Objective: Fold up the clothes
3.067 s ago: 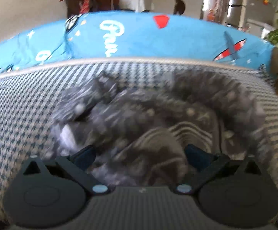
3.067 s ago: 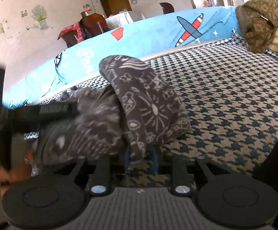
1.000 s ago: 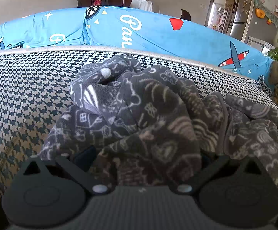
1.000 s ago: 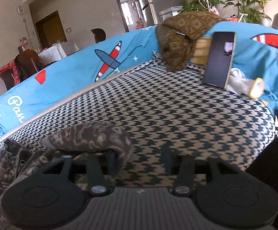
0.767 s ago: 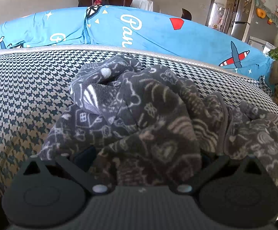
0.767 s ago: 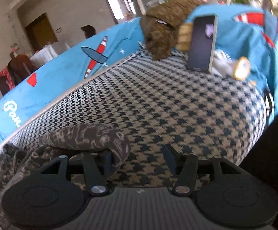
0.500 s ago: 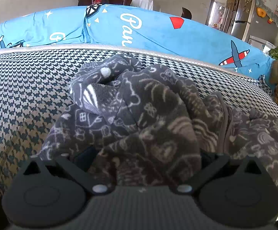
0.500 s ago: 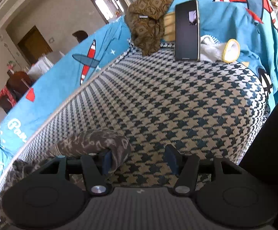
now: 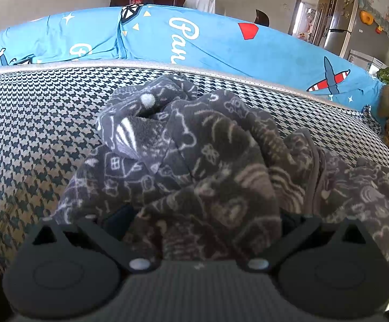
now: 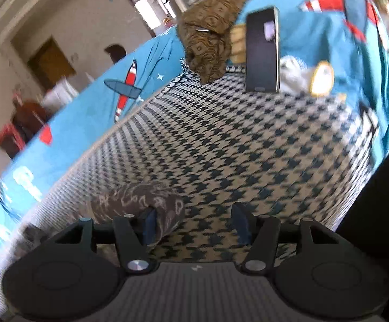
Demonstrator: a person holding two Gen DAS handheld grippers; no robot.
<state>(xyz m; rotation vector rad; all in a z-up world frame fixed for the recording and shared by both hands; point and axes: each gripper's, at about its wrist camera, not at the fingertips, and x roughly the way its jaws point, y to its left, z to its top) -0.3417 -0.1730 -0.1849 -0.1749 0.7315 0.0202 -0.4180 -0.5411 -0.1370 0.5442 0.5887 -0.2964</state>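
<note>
Crumpled grey patterned fleece garment [image 9: 199, 166] heaped mid-sofa seat [image 9: 33, 123], bunched between spread left tool [image 9: 198, 224]; right tool [image 10: 195, 224] spread, sleeve end beside one finger, liable to slip away.

Left gripper [image 9: 199, 220], matte black body with ribbed grey centre panel, two round black discs, silver pivot screws, dark blue finger pads; right gripper [image 10: 195, 224], identical build, blue pads [image 10: 149, 224], silver screws
</note>
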